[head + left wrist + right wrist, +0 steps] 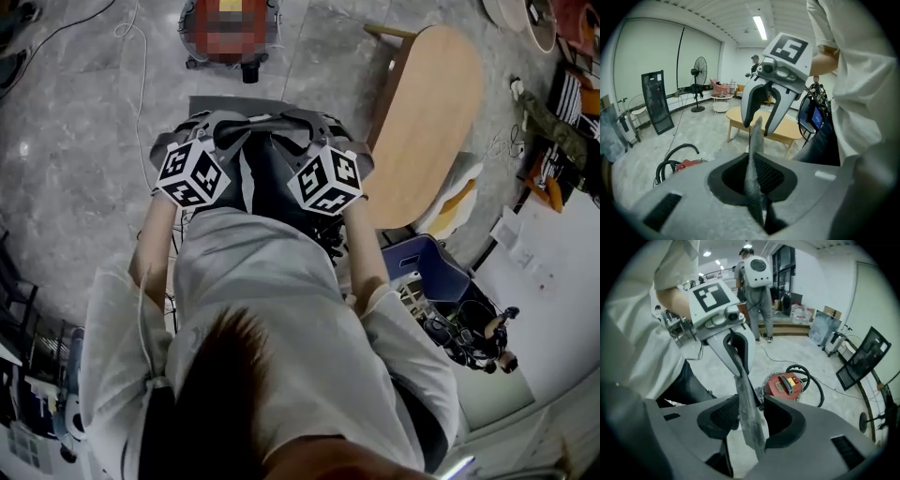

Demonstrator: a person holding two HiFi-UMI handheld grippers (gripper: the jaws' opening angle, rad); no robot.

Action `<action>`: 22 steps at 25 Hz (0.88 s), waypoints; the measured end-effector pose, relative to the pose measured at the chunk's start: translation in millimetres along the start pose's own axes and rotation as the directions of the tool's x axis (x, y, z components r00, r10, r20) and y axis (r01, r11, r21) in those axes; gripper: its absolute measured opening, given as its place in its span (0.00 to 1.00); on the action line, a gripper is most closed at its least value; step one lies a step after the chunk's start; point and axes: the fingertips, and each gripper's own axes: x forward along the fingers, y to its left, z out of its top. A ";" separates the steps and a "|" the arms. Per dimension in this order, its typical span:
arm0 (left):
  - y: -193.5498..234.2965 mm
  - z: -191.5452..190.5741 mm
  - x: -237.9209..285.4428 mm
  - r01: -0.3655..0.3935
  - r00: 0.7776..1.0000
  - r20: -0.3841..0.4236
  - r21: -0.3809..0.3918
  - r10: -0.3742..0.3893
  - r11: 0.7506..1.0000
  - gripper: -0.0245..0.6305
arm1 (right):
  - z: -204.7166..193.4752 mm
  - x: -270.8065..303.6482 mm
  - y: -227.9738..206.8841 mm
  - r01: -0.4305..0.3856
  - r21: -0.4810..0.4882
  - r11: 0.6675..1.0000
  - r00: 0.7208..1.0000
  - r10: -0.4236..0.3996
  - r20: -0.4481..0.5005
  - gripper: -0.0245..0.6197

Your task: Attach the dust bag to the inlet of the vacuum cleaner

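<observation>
My left tongs pinch one edge of the grey dust bag. My right tongs gape around its opposite edge, seemingly to take hold and spread it. The red vacuum cleaner waits on the floor, well beyond both.

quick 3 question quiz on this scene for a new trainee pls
1. True or false: the vacuum cleaner is red.
2. Which gripper is shut on the dust bag? A) left gripper B) right gripper C) neither
3. Fill in: the right gripper's jaws stand ___ around the dust bag.
Key: 1 true; 2 A; 3 open
</observation>
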 end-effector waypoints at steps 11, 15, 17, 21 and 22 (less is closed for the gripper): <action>13.5 -69.8 60.0 -0.035 0.998 -0.044 -0.007 0.034 0.999 0.10 | -59.1 107.3 -6.3 -0.122 -0.245 0.962 0.983 0.083 -0.164 0.13; 14.3 -99.0 97.0 -0.023 0.998 -0.058 -0.006 0.022 1.000 0.10 | -89.7 144.5 -4.6 -0.177 -0.246 0.953 0.977 0.140 -0.163 0.13; 14.5 -111.9 116.7 -0.018 0.998 -0.063 -0.009 0.018 1.000 0.10 | -106.3 163.1 -5.1 -0.191 -0.239 0.952 0.975 0.156 -0.157 0.13; 17.3 -138.5 153.5 -0.021 0.998 -0.064 -0.045 0.018 0.999 0.10 | -136.7 201.9 -8.6 -0.198 -0.249 0.948 0.972 0.157 -0.175 0.13; 17.7 -144.6 162.2 -0.025 0.998 -0.065 -0.053 0.022 0.998 0.10 | -143.9 210.7 -9.1 -0.206 -0.264 0.942 0.969 0.159 -0.187 0.13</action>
